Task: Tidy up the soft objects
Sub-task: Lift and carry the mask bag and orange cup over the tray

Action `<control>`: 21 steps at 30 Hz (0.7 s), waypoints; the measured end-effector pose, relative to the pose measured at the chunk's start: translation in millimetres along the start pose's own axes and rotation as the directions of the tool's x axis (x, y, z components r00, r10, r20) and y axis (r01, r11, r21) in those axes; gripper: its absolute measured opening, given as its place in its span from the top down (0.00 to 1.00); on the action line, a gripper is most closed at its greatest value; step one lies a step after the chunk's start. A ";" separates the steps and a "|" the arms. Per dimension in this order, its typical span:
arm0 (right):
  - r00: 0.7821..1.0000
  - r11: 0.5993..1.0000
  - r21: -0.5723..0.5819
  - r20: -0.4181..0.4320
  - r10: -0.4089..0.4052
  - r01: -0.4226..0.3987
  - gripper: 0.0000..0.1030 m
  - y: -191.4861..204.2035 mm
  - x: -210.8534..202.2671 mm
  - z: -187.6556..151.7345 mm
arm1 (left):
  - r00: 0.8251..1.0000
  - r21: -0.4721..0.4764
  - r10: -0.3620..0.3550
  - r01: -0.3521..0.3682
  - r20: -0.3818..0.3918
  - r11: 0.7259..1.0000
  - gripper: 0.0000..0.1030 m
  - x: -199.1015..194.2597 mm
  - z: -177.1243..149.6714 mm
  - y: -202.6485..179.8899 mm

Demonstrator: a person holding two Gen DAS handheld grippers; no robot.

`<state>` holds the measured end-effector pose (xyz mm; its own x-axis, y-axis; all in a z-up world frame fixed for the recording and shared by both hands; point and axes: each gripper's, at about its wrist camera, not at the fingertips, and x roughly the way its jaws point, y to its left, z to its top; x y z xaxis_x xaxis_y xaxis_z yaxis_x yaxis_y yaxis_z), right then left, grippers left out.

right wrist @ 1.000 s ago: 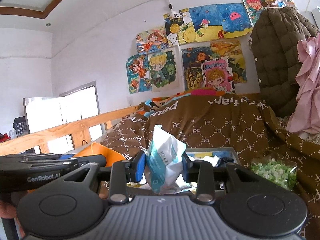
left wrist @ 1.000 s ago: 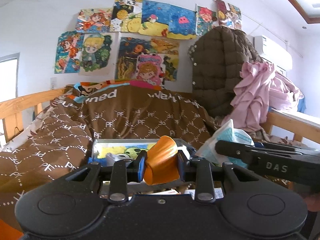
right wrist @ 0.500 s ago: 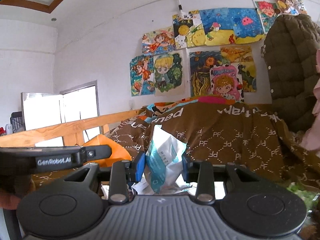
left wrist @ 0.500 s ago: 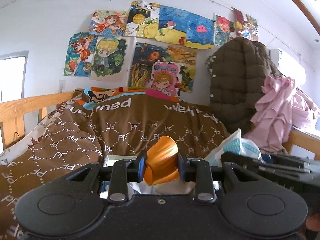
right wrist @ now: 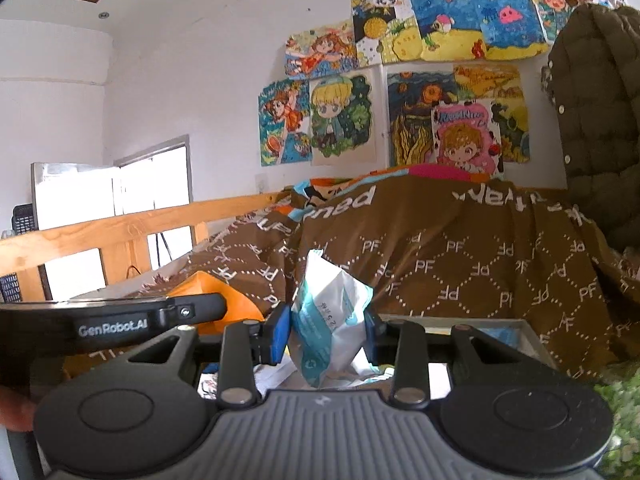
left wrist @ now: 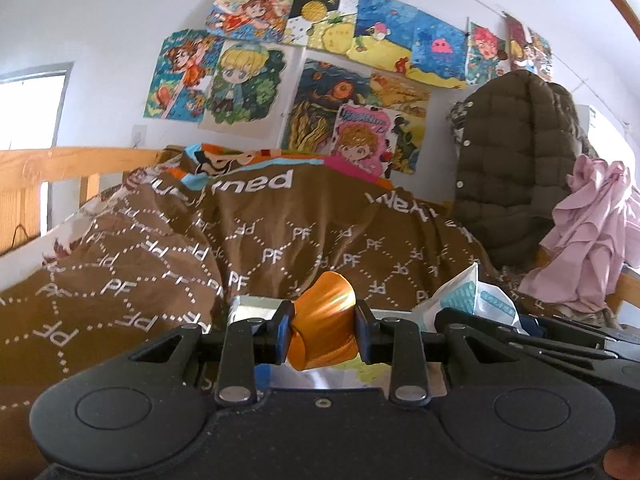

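Observation:
My left gripper is shut on a crumpled orange packet, pinched between its blue pads. My right gripper is shut on a white and teal soft pack that stands upright between its fingers. Both are held just above a shallow grey box that lies on the bed. In the left wrist view the white and teal pack and the other gripper's body show at the right. In the right wrist view the orange packet shows at the left, behind the other gripper's body.
A brown patterned quilt is heaped on the bed behind the box. A wooden rail runs along the left. A dark padded coat and pink cloth hang at the right. Something green lies at the right edge.
Both grippers have moved toward the quilt and a little lower, each keeping its packet. The box has slid down behind the gripper bodies, and the quilt and wall pictures look nearer.

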<state>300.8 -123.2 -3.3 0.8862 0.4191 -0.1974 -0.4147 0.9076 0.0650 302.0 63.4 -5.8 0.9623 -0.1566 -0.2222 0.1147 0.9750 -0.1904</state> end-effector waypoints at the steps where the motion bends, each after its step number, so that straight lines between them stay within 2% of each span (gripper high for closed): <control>1: 1.000 1.000 -0.001 -0.008 0.000 0.000 0.61 -0.2 4.5 -3.2 | 1.000 0.003 0.008 -0.008 -0.011 1.000 0.67 3.1 -2.1 1.9; 8: 0.999 1.000 -0.015 -0.049 -0.014 0.013 0.60 -3.6 29.6 -14.9 | 1.000 0.017 0.004 -0.003 -0.025 1.000 0.67 16.9 -9.1 8.8; 14: 0.997 1.000 0.004 -0.077 0.001 -0.001 0.60 -6.0 43.4 -21.9 | 0.999 -0.016 -0.016 0.016 -0.033 1.000 0.66 29.6 -14.9 16.3; 21: 0.993 1.000 -0.005 -0.114 0.008 -0.008 0.58 -4.3 52.7 -25.4 | 0.997 0.002 -0.016 0.016 -0.074 1.000 0.66 42.2 -26.1 17.5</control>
<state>344.1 -105.6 -38.8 0.8538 0.4205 -0.3068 -0.4231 0.9040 0.0617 338.2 69.8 -43.4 0.9395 -0.1830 -0.2896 0.1304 0.9728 -0.1915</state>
